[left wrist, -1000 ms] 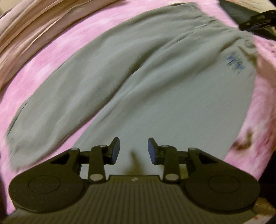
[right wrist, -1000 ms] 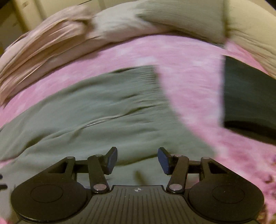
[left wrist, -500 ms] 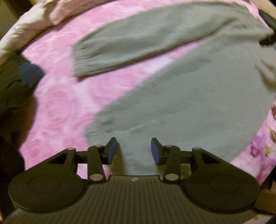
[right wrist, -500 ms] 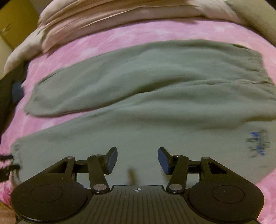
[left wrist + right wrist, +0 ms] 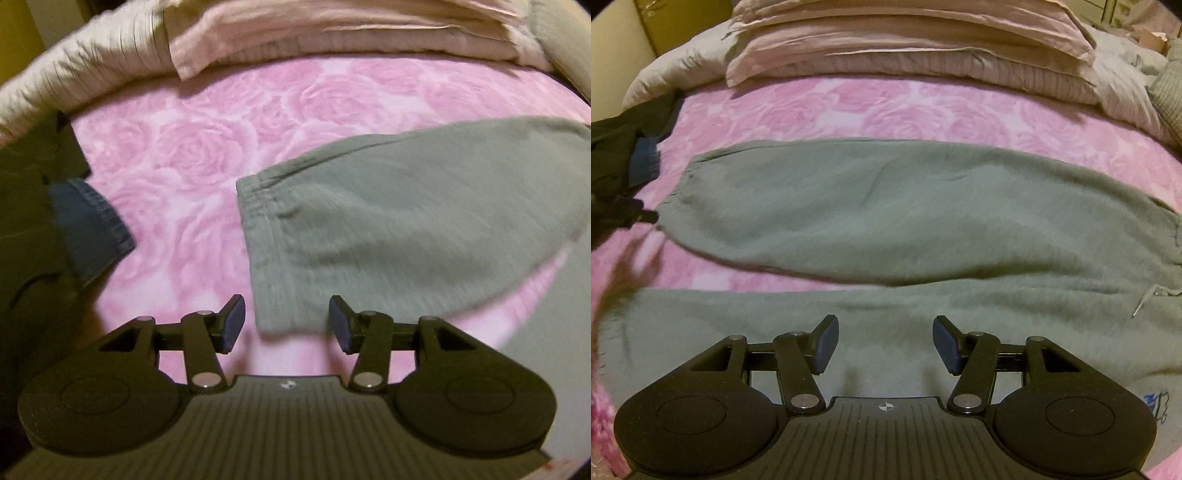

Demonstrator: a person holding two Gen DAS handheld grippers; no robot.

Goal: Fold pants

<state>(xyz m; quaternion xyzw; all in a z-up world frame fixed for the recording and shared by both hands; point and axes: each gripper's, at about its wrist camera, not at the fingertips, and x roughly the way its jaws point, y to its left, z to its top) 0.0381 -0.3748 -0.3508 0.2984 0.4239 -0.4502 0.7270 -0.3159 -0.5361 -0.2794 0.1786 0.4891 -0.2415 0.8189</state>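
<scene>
jaws apart; pants lengthwise left-right

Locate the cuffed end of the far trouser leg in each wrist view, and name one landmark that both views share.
Left wrist: the cuff lies centre, just ahead of the gripper.
Right wrist: the cuff lies far left, mid-height.
Shared landmark: the blue denim piece on the pink blanket's left edge.

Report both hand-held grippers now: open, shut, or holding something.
Left hand-held gripper: open, just been widening, holding nothing; the grey sweatpants cuff lies beyond its fingertips.
Right hand-held gripper: open, empty, over the sweatpants.
</scene>
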